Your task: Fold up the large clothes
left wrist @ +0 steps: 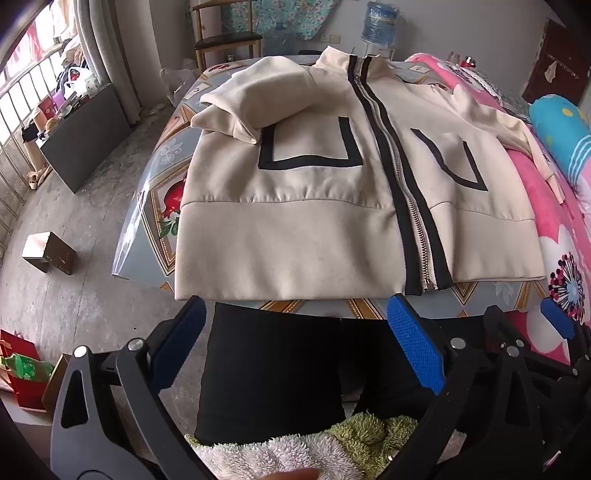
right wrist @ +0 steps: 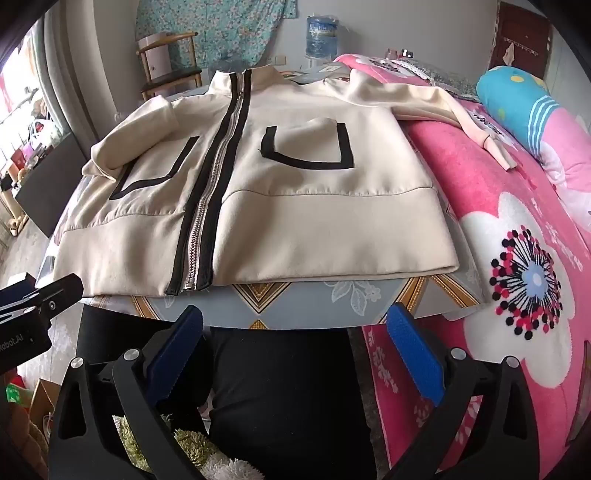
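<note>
A cream jacket (left wrist: 295, 229) (right wrist: 314, 221) with black trim and a closed silver zipper (left wrist: 402, 192) (right wrist: 210, 192) lies flat, front up, on the patterned table (left wrist: 155, 206) (right wrist: 332, 299). Its left sleeve (left wrist: 255, 96) is folded in over the chest. The other sleeve (right wrist: 454, 114) stretches out onto the pink blanket. My left gripper (left wrist: 295, 332) hangs open just short of the hem, nothing between its blue pads (left wrist: 413, 343). My right gripper (right wrist: 295, 339) is open too, below the table's near edge. In the left wrist view the right gripper (left wrist: 517, 328) shows at the right.
A pink flowered blanket (right wrist: 517, 258) covers the bed on the right, with a blue pillow (right wrist: 517, 99) on it. A wooden chair (left wrist: 225, 37) and water jugs (left wrist: 380, 22) stand behind the table. A dark cabinet (left wrist: 85, 140) and a small box (left wrist: 48, 253) are on the left floor. The person's black trousers (right wrist: 288, 387) are below.
</note>
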Available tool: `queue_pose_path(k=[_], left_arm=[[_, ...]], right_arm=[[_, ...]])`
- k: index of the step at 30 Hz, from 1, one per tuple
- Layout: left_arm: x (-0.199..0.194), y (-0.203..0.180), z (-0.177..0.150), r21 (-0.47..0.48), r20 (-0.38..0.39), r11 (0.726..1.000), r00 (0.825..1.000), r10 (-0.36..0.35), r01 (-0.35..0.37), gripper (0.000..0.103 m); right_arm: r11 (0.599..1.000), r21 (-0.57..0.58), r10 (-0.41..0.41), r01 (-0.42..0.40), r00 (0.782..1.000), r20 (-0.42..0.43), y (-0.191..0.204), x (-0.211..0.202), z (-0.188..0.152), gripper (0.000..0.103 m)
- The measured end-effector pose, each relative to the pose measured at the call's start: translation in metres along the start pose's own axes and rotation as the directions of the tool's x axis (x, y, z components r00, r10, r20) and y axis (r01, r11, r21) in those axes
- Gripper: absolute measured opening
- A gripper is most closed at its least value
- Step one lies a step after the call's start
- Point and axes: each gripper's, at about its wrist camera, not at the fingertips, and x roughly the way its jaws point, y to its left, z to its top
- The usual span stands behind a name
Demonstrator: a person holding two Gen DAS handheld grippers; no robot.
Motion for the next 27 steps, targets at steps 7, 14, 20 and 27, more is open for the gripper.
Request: queue_pose_path(k=[7,14,20,27], left_arm=[[-0.0005,0.0006,-0.0001,-0.001,0.004,1.0,1.0,-0.002,0.002,0.095],[-0.0006,0.0004,0.0001,0.0,0.003,1.0,1.0,0.003,-0.003,0.095],[-0.0005,0.0003,0.0001,0.0,0.001,1.0,1.0,0.0,0.0,0.095],[-0.0035,0.0004,-0.0028,-0.002,0.003,1.0,1.0,0.001,-0.001,0.095]], right_arm=[[1.0,0.001,0.001,-0.001,1.0,0.002,-0.0013,-0.0013,-0.0006,0.097],[1.0,0.001,0.006,-0.006,1.0,0.0,-0.0008,-0.0036,0.0015,0.097],[1.0,0.001,0.005,-0.005,1.0,0.002,-0.0021,-0.0028,-0.0005,0.097],[1.0,0.001,0.002,-0.002,1.0,0.004,-0.0024,-0.0036,-0.0006,0.097]])
